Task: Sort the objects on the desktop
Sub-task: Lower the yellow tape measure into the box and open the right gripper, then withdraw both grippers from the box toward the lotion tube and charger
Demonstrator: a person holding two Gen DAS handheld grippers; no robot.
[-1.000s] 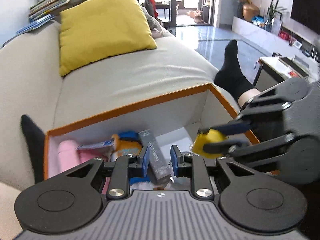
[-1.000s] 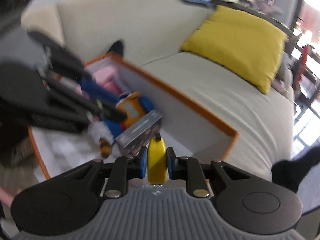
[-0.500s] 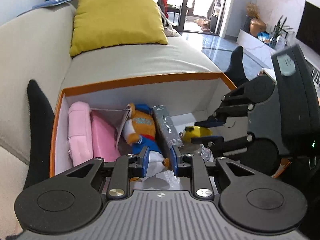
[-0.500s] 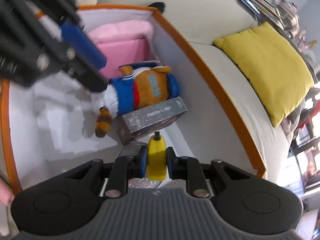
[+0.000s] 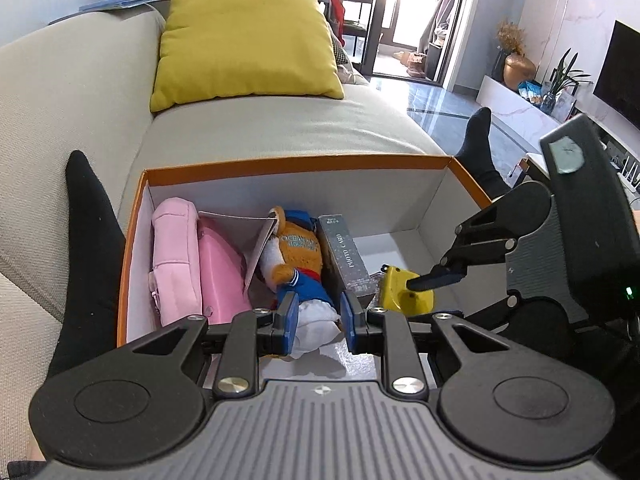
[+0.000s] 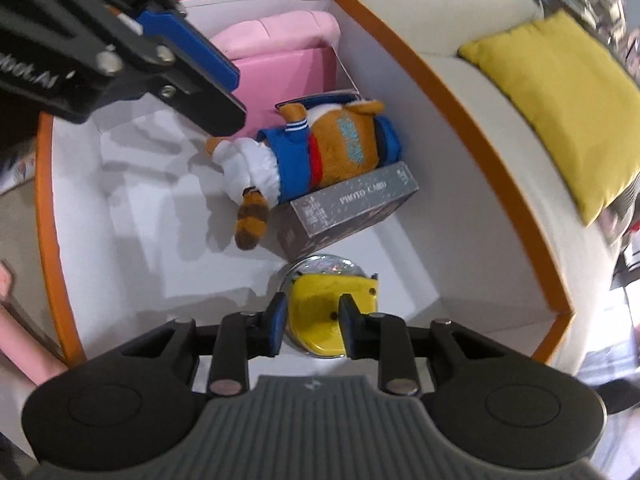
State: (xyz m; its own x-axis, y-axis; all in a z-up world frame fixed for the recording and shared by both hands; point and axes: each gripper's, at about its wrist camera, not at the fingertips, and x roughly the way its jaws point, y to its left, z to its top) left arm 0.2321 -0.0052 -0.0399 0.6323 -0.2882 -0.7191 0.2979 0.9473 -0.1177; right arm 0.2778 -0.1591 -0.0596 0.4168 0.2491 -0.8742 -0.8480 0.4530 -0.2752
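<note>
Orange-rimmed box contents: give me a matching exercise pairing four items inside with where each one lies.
Things:
1. pink pouch
2. plush toy
3. grey photo card box
4. yellow tape measure

Places:
A. between the pink items and the grey box
B. against the box's left wall in the left wrist view
C. between the right gripper's parted fingers
D. beside the plush toy, on the tape measure's side

Pairs: 1-B, 2-A, 3-D, 4-C

The right gripper points steeply down, and its jaws have just been opening; the pads now stand a little apart. The left gripper is tilted downward beside it, its jaws parted with nothing held between them.
</note>
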